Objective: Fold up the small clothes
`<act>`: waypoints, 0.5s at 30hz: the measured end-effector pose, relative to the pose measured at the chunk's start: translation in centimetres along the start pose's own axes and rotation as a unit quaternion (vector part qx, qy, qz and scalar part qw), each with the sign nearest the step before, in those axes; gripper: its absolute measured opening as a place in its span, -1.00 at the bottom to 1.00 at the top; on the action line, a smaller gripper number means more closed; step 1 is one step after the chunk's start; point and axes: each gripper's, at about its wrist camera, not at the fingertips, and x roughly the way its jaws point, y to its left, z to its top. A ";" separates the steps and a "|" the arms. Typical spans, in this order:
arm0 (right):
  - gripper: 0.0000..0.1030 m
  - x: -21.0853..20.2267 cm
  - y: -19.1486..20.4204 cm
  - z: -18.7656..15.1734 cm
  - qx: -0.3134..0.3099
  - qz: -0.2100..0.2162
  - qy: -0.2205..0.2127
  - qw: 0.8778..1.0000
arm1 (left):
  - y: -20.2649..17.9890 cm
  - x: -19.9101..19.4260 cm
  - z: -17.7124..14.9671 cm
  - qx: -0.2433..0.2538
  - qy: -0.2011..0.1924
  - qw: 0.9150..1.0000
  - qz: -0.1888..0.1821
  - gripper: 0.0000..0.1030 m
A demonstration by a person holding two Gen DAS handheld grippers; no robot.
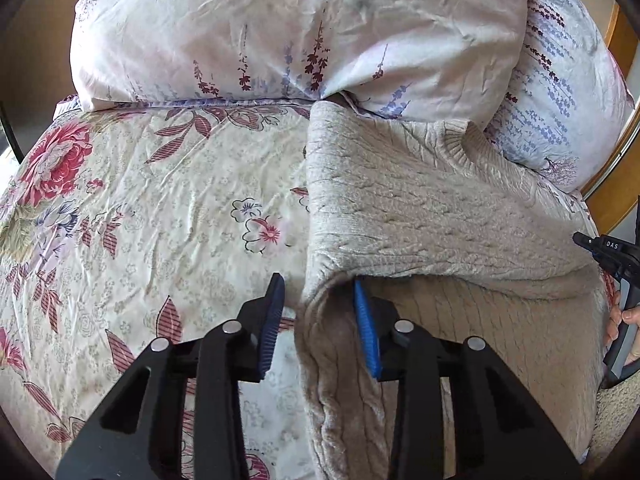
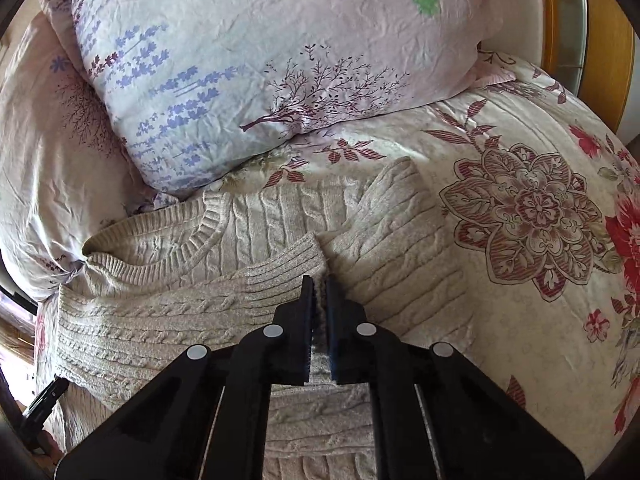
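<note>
A beige cable-knit sweater (image 1: 420, 208) lies on the floral bedspread (image 1: 160, 200), its neck towards the pillows. In the left wrist view its left side is folded over, and my left gripper (image 1: 320, 312) straddles that folded edge. The blue right pad (image 1: 366, 328) sits inside the fold, while the left pad (image 1: 274, 312) stands off the knit with sheet showing between. In the right wrist view one sleeve crosses the sweater (image 2: 160, 320), with its ribbed cuff (image 2: 284, 268) just ahead of my right gripper (image 2: 319, 300). That gripper is shut on a pinch of knit fabric.
Two floral pillows (image 2: 280, 40) rest against the sweater's neck end. A wooden bed frame (image 2: 600, 40) rises at the far right. Open bedspread (image 2: 520, 320) stretches to the right of the sweater. A hand (image 1: 624, 320) holding the right gripper's handle shows at the left wrist view's right edge.
</note>
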 end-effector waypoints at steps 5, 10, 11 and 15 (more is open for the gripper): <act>-0.81 -0.2 0.6 -0.1 -0.023 -0.004 0.006 1.000 | -0.2 0.2 -0.1 0.009 -0.009 1.000 0.012 -0.39; -0.01 -3.6 -0.9 -1.8 0.006 0.043 -0.015 0.999 | 0.6 -0.1 -0.3 -0.006 -0.015 1.000 -0.002 -0.46; -0.01 -4.3 -1.1 -2.1 0.003 0.047 -0.020 0.999 | 0.9 -0.1 -0.2 -0.016 -0.014 1.000 -0.005 -0.49; -0.01 -7.0 -3.2 -3.4 0.021 0.073 -0.025 0.997 | 2.7 -0.2 -0.1 -0.065 -0.008 0.997 -0.038 -0.62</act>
